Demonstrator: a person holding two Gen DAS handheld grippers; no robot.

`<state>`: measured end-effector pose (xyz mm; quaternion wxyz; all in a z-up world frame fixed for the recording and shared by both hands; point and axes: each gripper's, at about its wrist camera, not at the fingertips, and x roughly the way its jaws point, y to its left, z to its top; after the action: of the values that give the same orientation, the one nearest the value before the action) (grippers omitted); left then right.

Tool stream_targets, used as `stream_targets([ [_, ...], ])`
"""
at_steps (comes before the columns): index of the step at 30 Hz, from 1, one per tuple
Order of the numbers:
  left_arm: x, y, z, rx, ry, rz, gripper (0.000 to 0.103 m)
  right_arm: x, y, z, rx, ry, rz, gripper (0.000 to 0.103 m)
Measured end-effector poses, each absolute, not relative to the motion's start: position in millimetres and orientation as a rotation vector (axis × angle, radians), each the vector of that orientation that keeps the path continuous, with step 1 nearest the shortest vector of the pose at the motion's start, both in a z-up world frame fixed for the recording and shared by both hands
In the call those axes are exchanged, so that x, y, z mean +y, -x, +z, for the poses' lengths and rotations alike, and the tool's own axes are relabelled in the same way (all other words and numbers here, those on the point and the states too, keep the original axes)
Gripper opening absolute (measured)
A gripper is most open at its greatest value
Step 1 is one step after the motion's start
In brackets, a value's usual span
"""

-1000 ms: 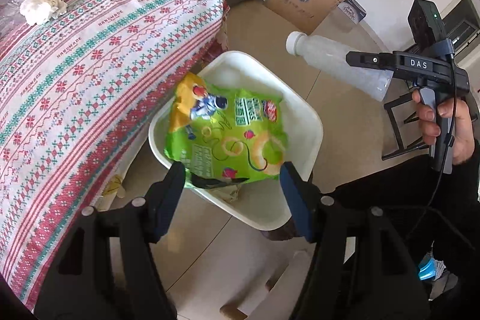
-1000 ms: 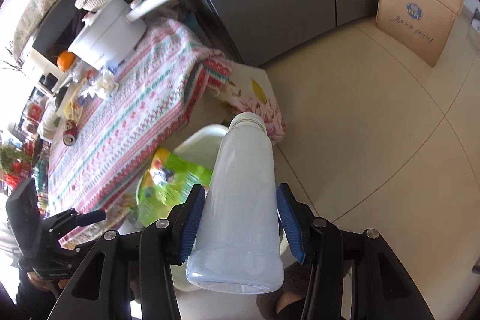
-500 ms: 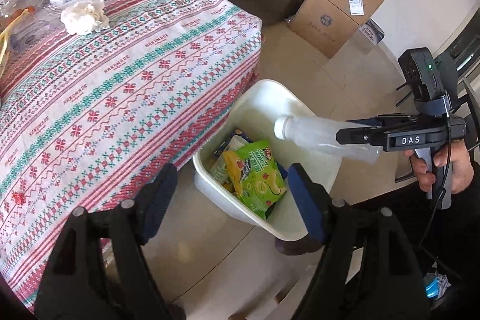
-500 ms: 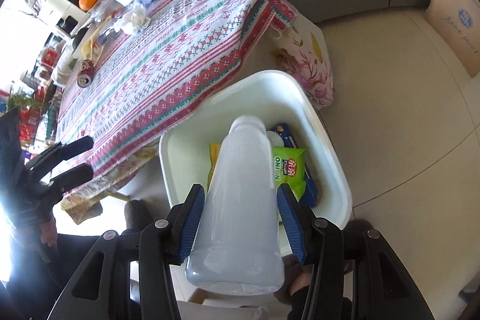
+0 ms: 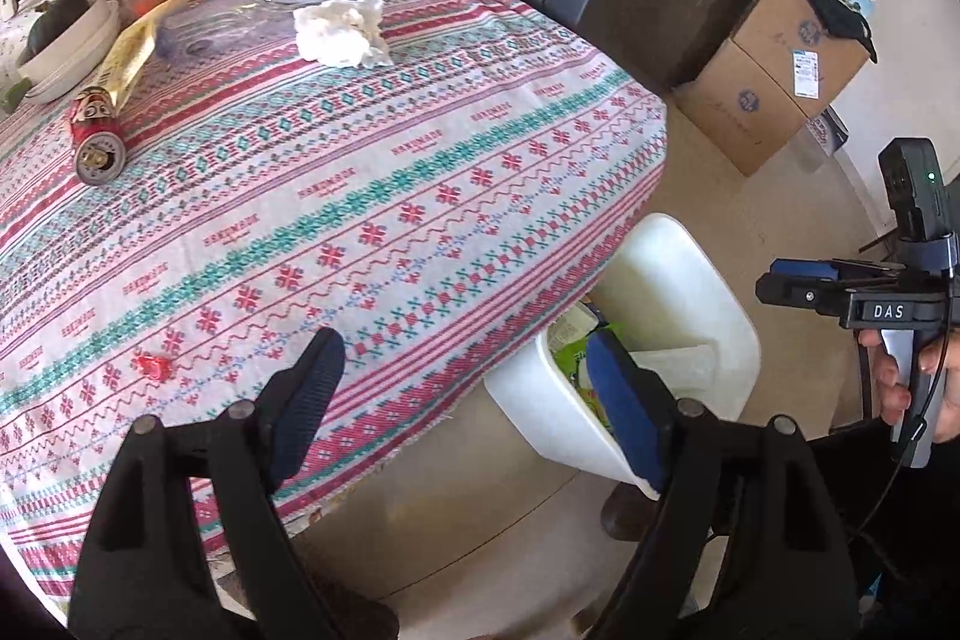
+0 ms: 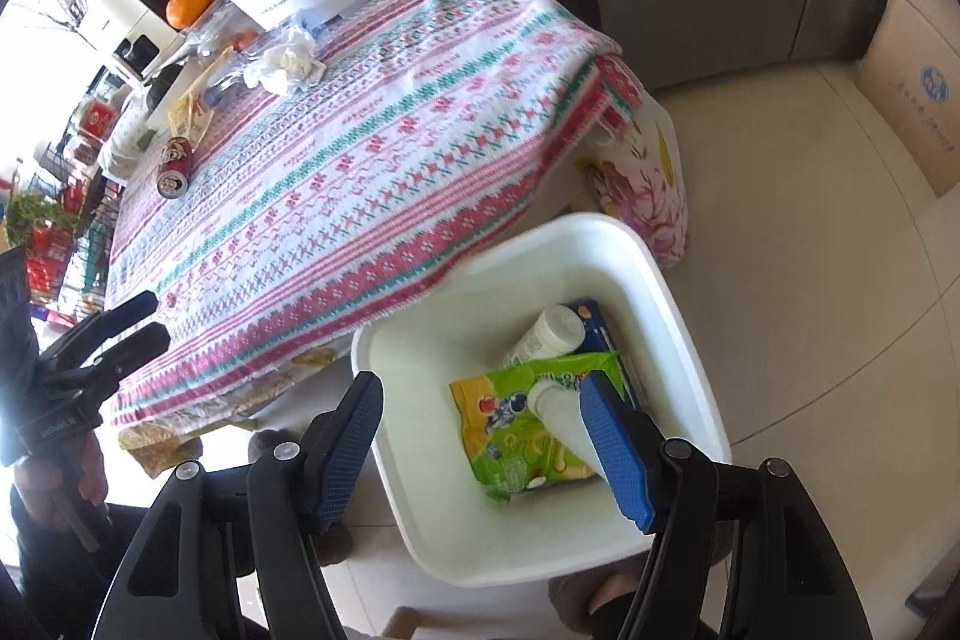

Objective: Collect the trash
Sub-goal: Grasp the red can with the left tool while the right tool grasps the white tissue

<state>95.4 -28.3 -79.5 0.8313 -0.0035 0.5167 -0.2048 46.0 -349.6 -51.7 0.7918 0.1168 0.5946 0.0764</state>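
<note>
Bottle's gone from the right gripper (image 6: 480, 442)! It now lies in the bin (image 6: 690, 316) at lower centre, on the green bag (image 6: 516, 424). Those fingers are opening, nothing between them. The left gripper (image 5: 462, 400) has swung over the counter (image 5: 360, 196), fingers opening too, empty; tissue (image 5: 342, 28) waits upper centre.
</note>
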Motion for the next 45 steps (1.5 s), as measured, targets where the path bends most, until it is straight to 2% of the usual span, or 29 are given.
stream_targets([
  [5, 7.4, -110.5, -76.0, 1.064, 0.012, -0.326, 0.083, -322.4, -65.6, -40.3, 1.257, -0.223, 0.183, 0.071],
  [6, 16.2, -115.7, -75.5, 1.06, 0.02, -0.298, 0.083, -315.9, -69.9, -37.8, 1.248, -0.213, 0.186, 0.077],
  [8, 34.6, -127.3, -75.6, 1.058, 0.047, -0.244, 0.083, -302.4, -78.9, -32.1, 1.226, -0.197, 0.186, 0.081],
  [16, 104.7, -182.3, -80.2, 1.054, 0.204, -0.046, 0.083, -241.5, -126.9, -21.0, 1.143, -0.181, 0.228, 0.083],
  [23, 148.6, -229.5, -87.2, 1.02, 0.232, 0.04, 0.083, -194.9, -187.3, -37.9, 1.084, -0.066, 0.22, 0.083],
  [32, 169.4, -274.5, -106.5, 1.014, 0.293, 0.026, 0.083, -162.8, -260.8, -81.8, 1.054, -0.1, 0.261, 0.083],
  [45, 171.0, -306.2, -143.0, 1.129, 0.323, 0.042, 0.059, -125.0, -313.0, -106.8, 1.013, -0.059, 0.268, 0.083],
])
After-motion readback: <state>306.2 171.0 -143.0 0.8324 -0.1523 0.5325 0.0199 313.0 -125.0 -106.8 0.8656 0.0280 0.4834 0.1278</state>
